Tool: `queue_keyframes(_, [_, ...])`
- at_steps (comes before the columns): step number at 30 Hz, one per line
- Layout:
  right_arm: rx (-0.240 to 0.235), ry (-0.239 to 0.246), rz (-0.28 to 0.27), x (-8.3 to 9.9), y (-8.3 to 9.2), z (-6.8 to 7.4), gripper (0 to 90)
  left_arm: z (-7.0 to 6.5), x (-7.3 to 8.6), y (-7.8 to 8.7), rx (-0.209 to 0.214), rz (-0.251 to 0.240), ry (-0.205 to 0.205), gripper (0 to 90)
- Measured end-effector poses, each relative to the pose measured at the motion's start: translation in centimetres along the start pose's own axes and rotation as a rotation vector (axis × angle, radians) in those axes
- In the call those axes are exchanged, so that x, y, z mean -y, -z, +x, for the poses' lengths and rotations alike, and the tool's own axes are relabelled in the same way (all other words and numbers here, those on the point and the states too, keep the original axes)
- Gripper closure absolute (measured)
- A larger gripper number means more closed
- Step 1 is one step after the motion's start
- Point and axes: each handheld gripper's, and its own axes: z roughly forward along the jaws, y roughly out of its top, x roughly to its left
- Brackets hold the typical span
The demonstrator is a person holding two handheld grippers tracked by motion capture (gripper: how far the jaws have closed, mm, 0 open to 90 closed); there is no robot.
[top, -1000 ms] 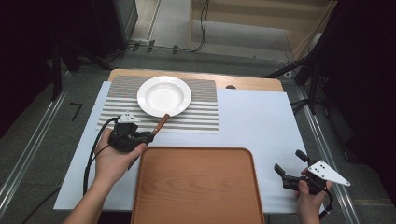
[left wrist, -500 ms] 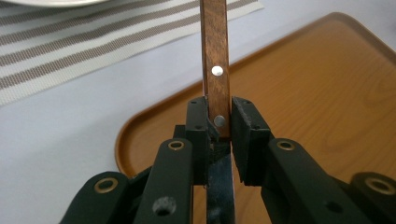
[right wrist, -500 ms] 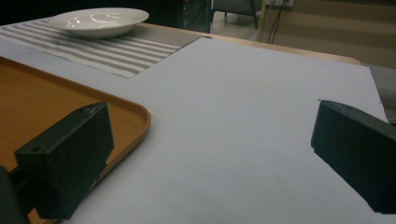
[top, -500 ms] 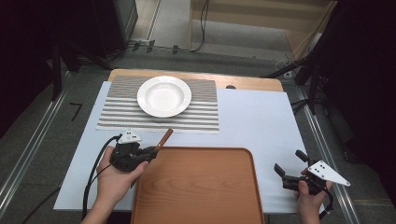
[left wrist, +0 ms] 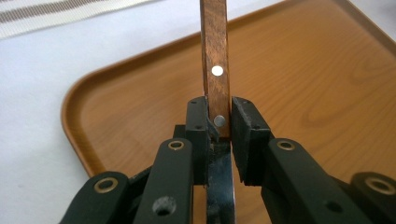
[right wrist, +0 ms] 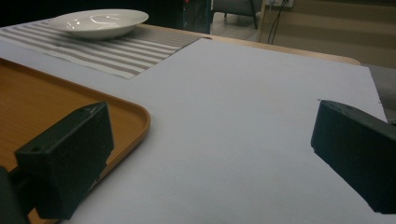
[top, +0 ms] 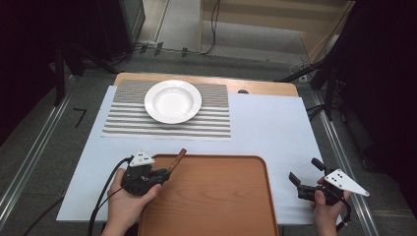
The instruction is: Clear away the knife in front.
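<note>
At near left, the left gripper (top: 164,173) clamps a knife (left wrist: 215,70) by its wooden handle over the tray (top: 216,206); the left gripper view shows rivets and blade. Far off, the plate (top: 172,101) sits on a striped mat (top: 216,118). At near right, the right gripper (top: 305,174) gapes wide, empty.

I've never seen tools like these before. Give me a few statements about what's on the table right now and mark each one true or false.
1. The left gripper clamps a wooden-handled utensil. True.
2. The white plate sits on the wooden tray. False: it rests on the striped placemat, beyond the tray.
3. The right gripper holds a spoon. False: its jaws stand open with nothing between them.
4. The utensil's handle points out over the tray's far left corner. True.
5. The tray is full of dishes. False: its surface is bare wood.
</note>
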Motion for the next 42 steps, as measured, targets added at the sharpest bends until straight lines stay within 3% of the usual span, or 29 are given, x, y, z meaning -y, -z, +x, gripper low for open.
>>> queue_keyframes(7, [0.001,0.003,0.003,0.0,0.0,0.0,0.0,-0.3,1.3,-0.9,0.006,0.025,0.01,76.9])
queue_keyframes(20, [0.003,0.002,0.005,0.0,0.0,0.0,0.0,0.0,2.9,-1.3,0.012,0.04,0.053,76.8])
queue_keyframes(25, [0.003,0.003,0.005,0.0,0.0,0.0,0.0,0.0,3.2,-1.4,0.009,0.044,0.05,76.7])
queue_keyframes(33, [0.003,0.003,0.005,0.0,0.0,0.0,0.0,-0.3,3.2,-1.7,-0.031,0.052,0.023,76.4])
queue_keyframes(35, [0.002,0.003,0.006,0.0,0.0,0.0,0.0,-0.3,3.1,-1.5,-0.039,0.025,0.028,68.4])
queue_keyframes(38, [0.004,0.002,0.006,0.0,0.0,0.1,0.0,-0.5,2.4,-1.2,-0.056,-0.006,0.013,64.2])
queue_keyframes(40, [0.003,0.006,0.005,0.0,0.0,0.1,0.0,-0.8,1.8,-1.0,-0.067,-0.016,-0.029,68.5])
queue_keyframes(41, [0.003,0.006,0.005,0.0,0.0,0.1,0.0,-1.0,1.5,-1.1,-0.018,-0.021,-0.054,80.4])
queue_keyframes(42, [0.003,0.006,0.005,0.0,0.0,0.1,0.0,-1.0,1.5,-1.1,-0.018,-0.021,-0.054,86.4])
